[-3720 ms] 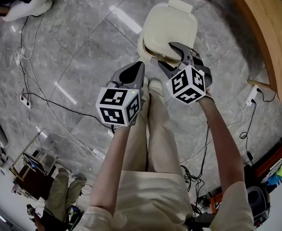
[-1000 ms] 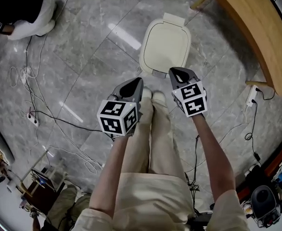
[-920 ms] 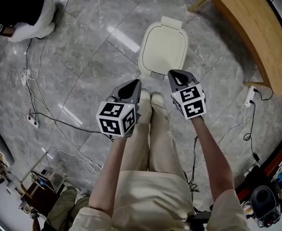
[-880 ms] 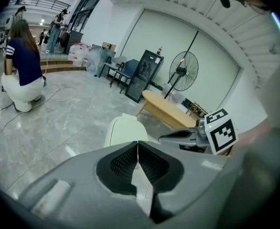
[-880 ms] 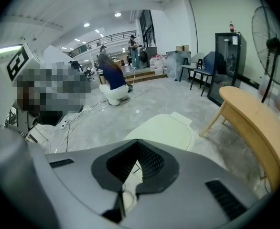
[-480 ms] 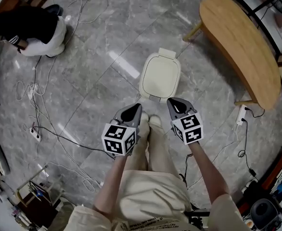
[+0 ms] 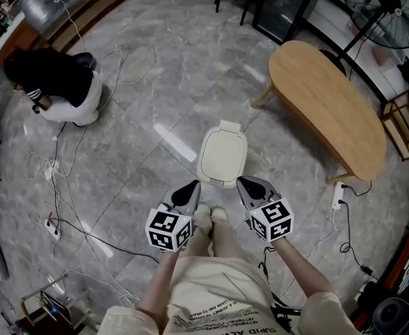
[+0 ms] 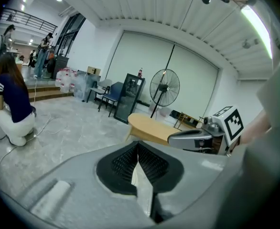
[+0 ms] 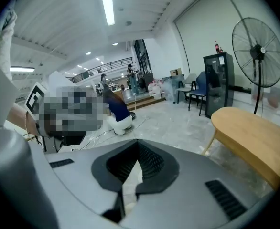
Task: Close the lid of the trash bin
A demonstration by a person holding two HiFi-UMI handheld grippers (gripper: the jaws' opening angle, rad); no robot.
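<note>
Cream plastic trash bin, lid now down, task likely done; left gripper and right gripper lifted above bin, fingers together, empty.

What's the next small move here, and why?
Probably just lower the left gripper and right gripper to rest. Both are shut, empty and clear of the trash bin lid, which lies flat and looks closed, so nothing seems left to do.
</note>
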